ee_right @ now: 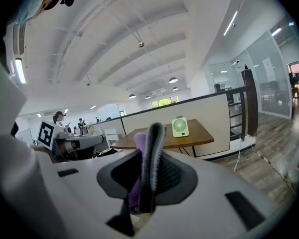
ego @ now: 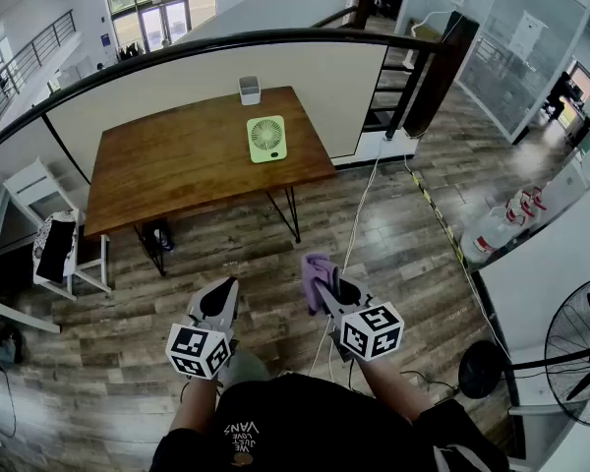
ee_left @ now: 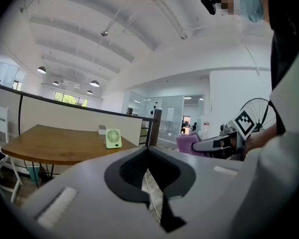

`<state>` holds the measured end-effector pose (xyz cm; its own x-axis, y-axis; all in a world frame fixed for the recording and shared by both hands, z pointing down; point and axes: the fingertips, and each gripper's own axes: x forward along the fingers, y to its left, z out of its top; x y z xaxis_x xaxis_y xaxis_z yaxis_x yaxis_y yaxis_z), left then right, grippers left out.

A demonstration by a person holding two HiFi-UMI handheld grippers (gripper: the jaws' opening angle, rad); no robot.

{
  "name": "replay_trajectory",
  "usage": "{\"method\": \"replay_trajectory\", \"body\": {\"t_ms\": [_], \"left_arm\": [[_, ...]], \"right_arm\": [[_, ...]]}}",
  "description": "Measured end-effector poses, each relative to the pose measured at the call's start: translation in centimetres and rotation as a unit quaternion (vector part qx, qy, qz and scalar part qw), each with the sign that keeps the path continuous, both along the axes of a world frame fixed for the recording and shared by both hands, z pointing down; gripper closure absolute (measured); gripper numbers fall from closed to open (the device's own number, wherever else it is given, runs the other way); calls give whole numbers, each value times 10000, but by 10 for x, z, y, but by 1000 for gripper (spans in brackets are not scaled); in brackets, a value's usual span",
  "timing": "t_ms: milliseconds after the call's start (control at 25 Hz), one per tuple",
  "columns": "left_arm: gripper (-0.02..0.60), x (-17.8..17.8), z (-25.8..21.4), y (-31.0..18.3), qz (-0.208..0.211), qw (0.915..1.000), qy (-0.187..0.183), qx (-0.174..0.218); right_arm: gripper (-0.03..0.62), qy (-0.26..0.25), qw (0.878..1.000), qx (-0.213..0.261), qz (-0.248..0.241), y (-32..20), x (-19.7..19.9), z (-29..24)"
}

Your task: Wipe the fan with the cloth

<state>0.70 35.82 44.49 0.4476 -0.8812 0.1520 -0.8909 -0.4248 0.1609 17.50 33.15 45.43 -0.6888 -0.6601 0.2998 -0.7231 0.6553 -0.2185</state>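
A small light-green fan [ego: 266, 138] stands on the brown wooden table [ego: 177, 165], far ahead of me; it shows small in the left gripper view as fan [ee_left: 113, 138] and in the right gripper view as fan [ee_right: 180, 127]. My right gripper [ego: 320, 281] is shut on a purple cloth [ego: 316, 273], whose folds poke out between the jaws as cloth [ee_right: 141, 143]. My left gripper [ego: 216, 303] is shut with nothing in it. Both grippers hang over the wooden floor, well short of the table. From the left gripper view the right gripper [ee_left: 189, 144] and its cloth [ee_left: 187, 142] show at the right.
A small white box [ego: 250, 90] sits at the table's far edge behind the fan. A white chair [ego: 54, 234] stands left of the table. A cable [ego: 359, 214] runs across the floor. A large floor fan [ego: 575, 352] stands at the right. A dark railing [ego: 275, 37] curves behind the table.
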Motion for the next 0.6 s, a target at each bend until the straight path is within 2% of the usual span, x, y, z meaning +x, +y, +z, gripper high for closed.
{"method": "replay_trajectory", "body": {"t_ms": [200,400,600], "left_arm": [[571,-5,6,-20,-1,10000,-3,-41],[560,-4,15,-44,342,9991,177,-163],[558,-25,21,-81,537,9976,334,-290]], "right_arm": [[510,-127,9997,-2,-205,-12,-16,-1],[510,-89,9999,-59,1,-37,-21,3],[510,-69,9998,-100,160,-73,-44,4]]}}
